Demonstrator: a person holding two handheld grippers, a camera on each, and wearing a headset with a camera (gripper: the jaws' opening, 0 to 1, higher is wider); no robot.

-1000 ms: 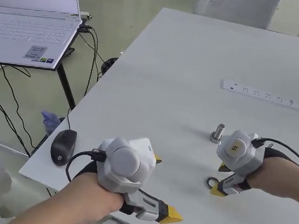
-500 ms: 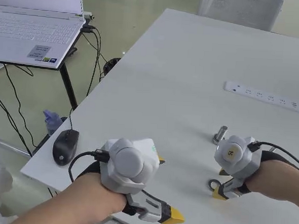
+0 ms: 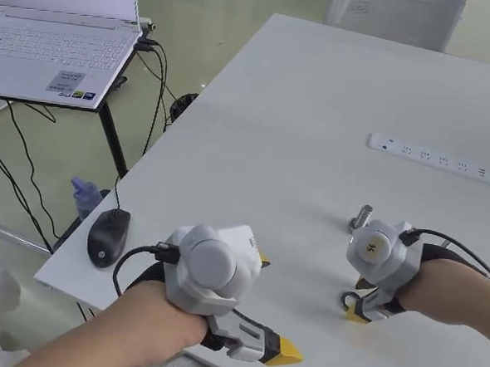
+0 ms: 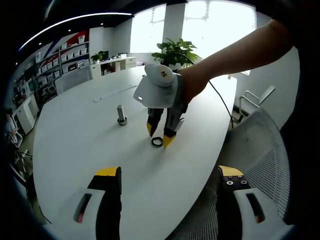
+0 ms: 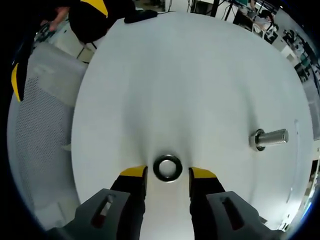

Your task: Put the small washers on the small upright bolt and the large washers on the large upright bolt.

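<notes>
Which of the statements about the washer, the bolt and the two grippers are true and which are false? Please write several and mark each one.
1. The right gripper has its fingers open, one on each side of a washer that lies flat on the table. True.
2. The washer is already on the bolt. False: it lies on the table, apart from the upright bolt.
3. The left gripper holds a washer. False: its fingers are open with nothing between them.
4. A power strip lies on the table beyond the bolt. True.
</notes>
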